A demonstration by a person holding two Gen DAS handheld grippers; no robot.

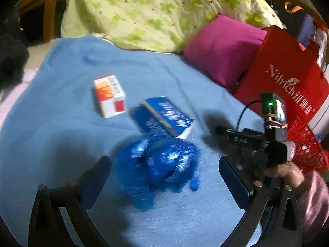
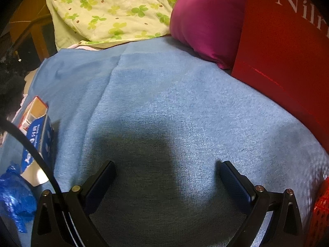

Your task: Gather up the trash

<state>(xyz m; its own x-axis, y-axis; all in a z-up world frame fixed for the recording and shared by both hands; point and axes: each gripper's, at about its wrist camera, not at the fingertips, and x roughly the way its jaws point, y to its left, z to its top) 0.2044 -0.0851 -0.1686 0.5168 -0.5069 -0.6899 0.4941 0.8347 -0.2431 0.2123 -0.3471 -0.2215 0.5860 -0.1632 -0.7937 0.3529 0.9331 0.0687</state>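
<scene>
A crumpled blue plastic wrapper [image 1: 160, 166] lies on the blue blanket [image 1: 61, 135], between the fingers of my open left gripper [image 1: 164, 177]. Just beyond it lie a blue carton [image 1: 162, 117] and an orange and white box [image 1: 109, 94]. My right gripper [image 2: 166, 175] is open and empty above bare blanket [image 2: 174, 107]; in the left wrist view it shows at the right [image 1: 257, 144], held by a hand. In the right wrist view the blue carton [image 2: 39, 142] and the wrapper [image 2: 14, 197] sit at the far left.
A red paper bag [image 1: 287, 78] stands at the right, with a red mesh basket [image 1: 304, 148] below it. A magenta pillow [image 1: 222, 49] and a green clover quilt [image 1: 154, 10] lie at the back. A wooden frame [image 1: 47, 10] stands at the far left.
</scene>
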